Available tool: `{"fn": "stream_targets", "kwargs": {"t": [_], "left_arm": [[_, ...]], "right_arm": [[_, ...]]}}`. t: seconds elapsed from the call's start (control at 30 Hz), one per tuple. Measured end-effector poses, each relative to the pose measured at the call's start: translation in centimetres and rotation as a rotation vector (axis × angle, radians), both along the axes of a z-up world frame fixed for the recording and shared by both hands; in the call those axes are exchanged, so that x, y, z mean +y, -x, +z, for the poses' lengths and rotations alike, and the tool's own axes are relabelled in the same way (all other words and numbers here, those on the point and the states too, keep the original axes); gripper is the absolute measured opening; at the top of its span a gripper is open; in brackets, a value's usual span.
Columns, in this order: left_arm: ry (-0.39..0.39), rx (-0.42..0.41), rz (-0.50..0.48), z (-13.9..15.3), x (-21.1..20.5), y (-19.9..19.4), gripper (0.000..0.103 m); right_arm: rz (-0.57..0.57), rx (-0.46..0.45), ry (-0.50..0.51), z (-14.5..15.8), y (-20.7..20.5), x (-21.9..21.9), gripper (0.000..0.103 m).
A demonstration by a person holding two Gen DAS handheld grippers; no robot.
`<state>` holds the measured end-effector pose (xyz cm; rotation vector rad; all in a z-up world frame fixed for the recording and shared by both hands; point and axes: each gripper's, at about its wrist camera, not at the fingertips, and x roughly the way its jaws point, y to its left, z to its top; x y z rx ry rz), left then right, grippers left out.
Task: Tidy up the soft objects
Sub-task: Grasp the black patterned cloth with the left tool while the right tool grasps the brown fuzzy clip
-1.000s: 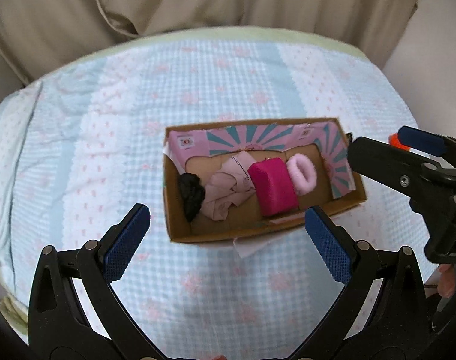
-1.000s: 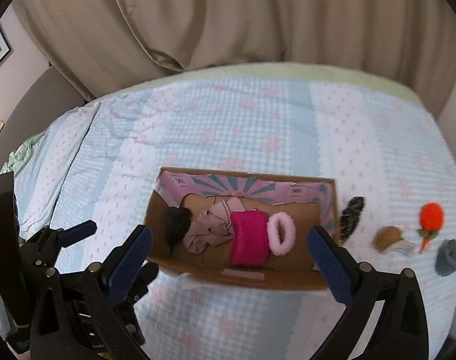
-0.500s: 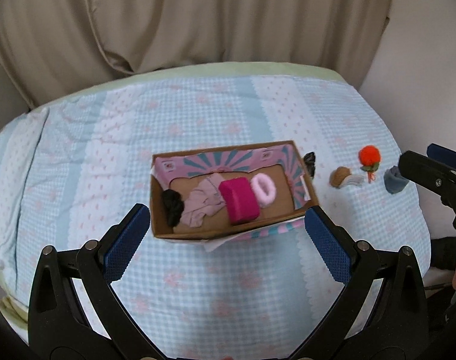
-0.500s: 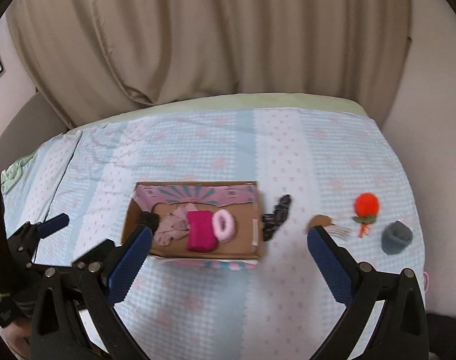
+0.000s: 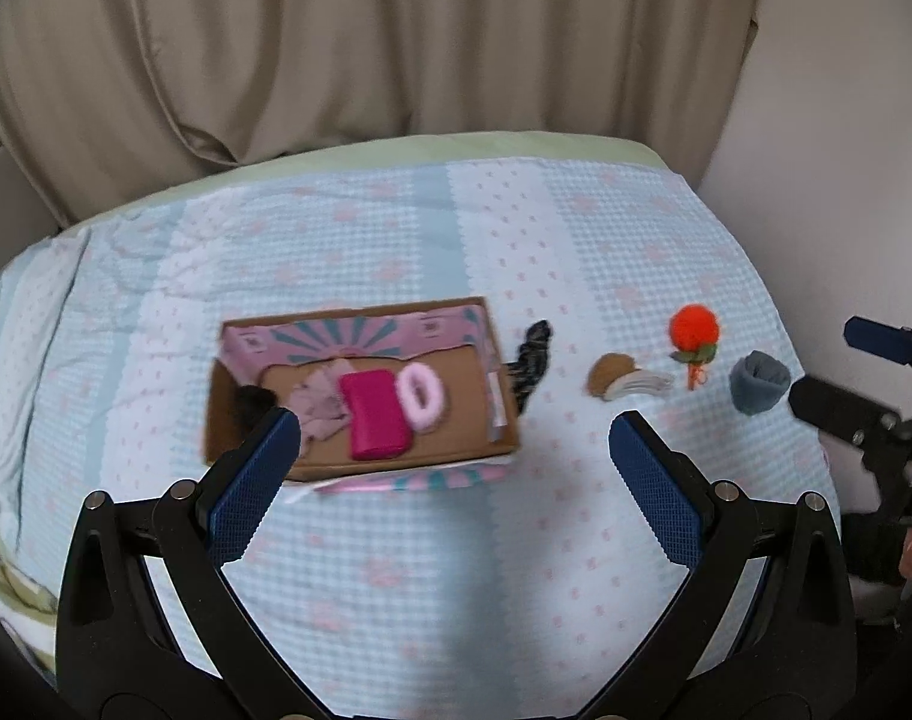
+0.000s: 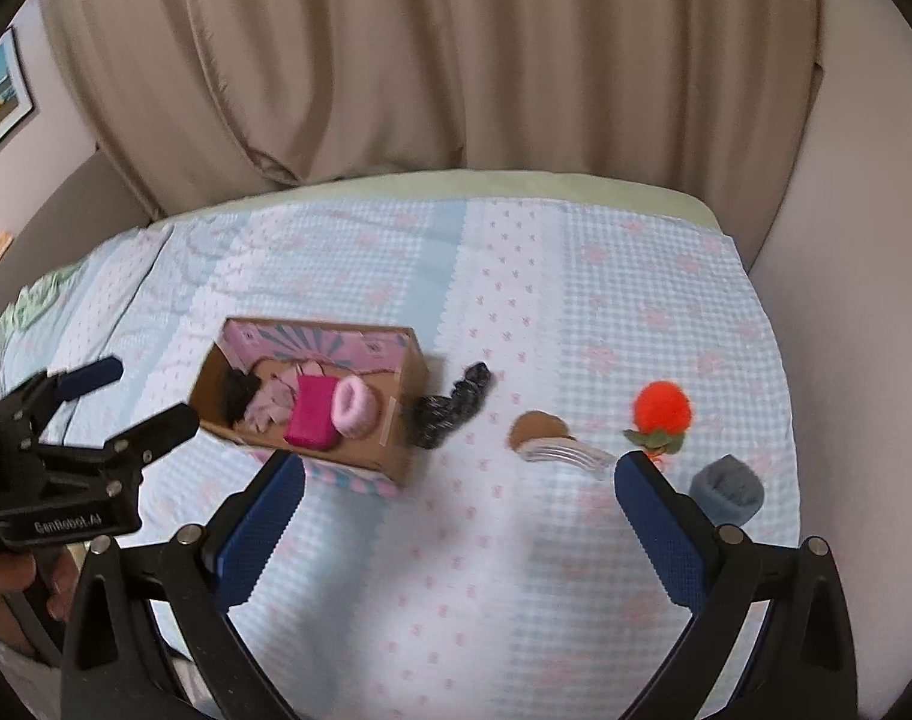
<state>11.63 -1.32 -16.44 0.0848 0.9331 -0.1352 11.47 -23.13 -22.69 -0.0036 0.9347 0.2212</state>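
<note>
1. An open cardboard box [image 6: 396,420] sits on the bed, holding a black piece [image 6: 235,391], crumpled pale pink cloth [image 6: 270,405], a magenta folded block [image 6: 311,420] and a fluffy pink ring [image 6: 354,407].
2. A dark speckled sock [image 6: 453,405] lies just right of the box.
3. Further right lie a brown-topped piece [image 6: 537,429], an orange pompom [image 6: 663,408] and a grey rolled sock [image 6: 726,487], each apart.

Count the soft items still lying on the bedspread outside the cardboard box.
4: a dark speckled sock against the box's right end, then rightward a brown-and-white piece, an orange pom-pom and a rolled grey sock. None appears hidden.
</note>
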Motion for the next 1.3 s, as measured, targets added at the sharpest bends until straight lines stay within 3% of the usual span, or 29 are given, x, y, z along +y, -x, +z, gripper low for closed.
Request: {"fn": "stream_targets", "kwargs": {"t": [0.27,0.57,0.77,0.97,1.2,1.3], "left_arm": [[-0.017,0.052,-0.015,-1.8,-6.6,-2.2,0.103],[-0.044,0.155,-0.08,-5.5,-11.1,-8.8,0.102],[-0.062,0.271,-0.143,-10.2,-12.9,-14.7,0.102],[-0.113,0.411,-0.217,-17.0,-14.5,-20.1,0.1],[-0.18,0.541,-0.277,-24.6,-15.9,-23.2,0.091],[-0.248,0.526,-0.335,-26.3,-17.3,-23.2,0.089]], "right_arm": [[0.095,0.055,0.034,-2.7,-2.9,-4.4,0.103],[0.15,0.124,0.052,-6.8,-7.3,-6.3,0.103],[0.167,0.187,0.058,-11.0,-10.6,-6.6,0.103],[0.191,0.227,0.073,-16.1,-13.5,-6.0,0.103],[0.2,0.251,0.053,-21.7,-16.1,-5.7,0.103],[0.203,0.26,0.045,-23.6,-16.8,-5.5,0.103]]}}
